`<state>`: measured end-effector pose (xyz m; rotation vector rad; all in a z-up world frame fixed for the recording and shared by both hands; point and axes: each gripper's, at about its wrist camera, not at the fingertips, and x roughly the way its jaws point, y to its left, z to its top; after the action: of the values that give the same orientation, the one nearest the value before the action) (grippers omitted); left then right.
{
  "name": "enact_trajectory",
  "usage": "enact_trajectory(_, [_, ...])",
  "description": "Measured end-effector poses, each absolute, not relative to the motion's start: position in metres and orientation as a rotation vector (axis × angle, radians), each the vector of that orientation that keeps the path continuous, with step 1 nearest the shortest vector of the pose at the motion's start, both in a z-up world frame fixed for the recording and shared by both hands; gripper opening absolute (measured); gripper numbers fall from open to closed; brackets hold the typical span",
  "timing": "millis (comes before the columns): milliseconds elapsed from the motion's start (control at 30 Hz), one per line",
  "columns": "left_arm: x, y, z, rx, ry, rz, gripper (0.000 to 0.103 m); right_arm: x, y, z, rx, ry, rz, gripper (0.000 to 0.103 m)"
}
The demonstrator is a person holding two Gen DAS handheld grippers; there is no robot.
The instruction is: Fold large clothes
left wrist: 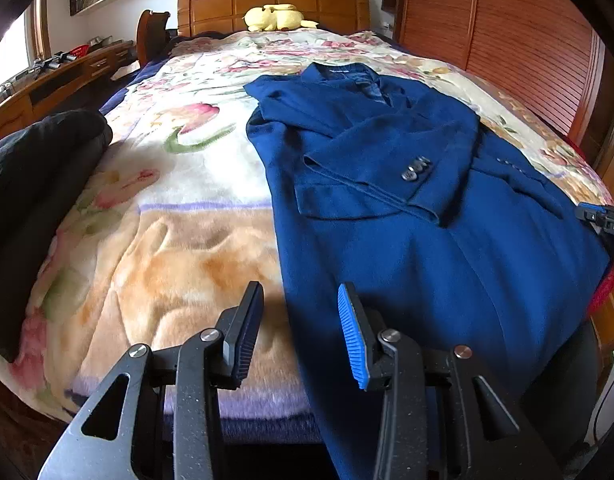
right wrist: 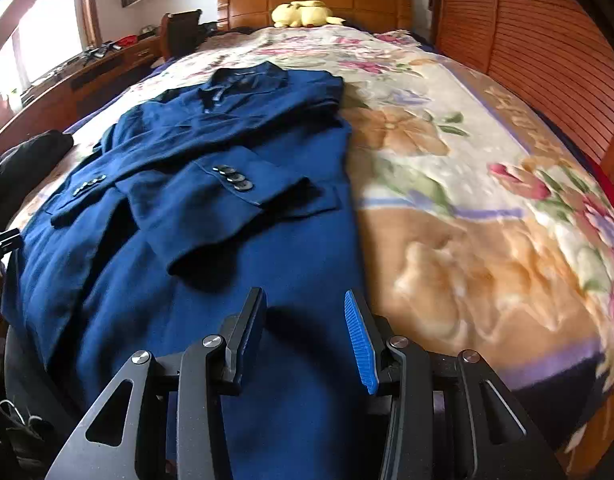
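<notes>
A long navy blue coat (left wrist: 407, 208) lies flat on the bed, collar toward the headboard, both sleeves folded across its chest with buttoned cuffs (left wrist: 417, 168) showing. It also shows in the right wrist view (right wrist: 211, 220). My left gripper (left wrist: 301, 304) is open and empty, just above the coat's left hem edge near the foot of the bed. My right gripper (right wrist: 305, 308) is open and empty above the coat's right hem edge. The right gripper's tip shows at the far right of the left wrist view (left wrist: 605, 220).
A floral blanket (left wrist: 179, 208) covers the bed. A dark garment pile (left wrist: 31, 184) lies at the bed's left edge. A yellow plush toy (left wrist: 277, 16) sits by the wooden headboard (left wrist: 271, 0). A slatted wooden wardrobe (left wrist: 507, 40) stands on the right, a desk (left wrist: 59, 76) on the left.
</notes>
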<state>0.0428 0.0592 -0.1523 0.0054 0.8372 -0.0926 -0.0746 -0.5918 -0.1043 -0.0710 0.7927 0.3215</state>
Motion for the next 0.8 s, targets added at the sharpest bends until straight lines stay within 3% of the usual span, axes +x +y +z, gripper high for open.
enact_trajectory(133, [0.032,0.056,-0.155,0.017,0.839,-0.106,0.04,-0.077,-0.597,-0.105,-0.057,0.802,0.291,0.05])
enact_trajectory(800, [0.002,0.055,-0.165,0.031,0.857,-0.137,0.04,-0.089,-0.601,-0.12,-0.045,0.826,0.351,0.053])
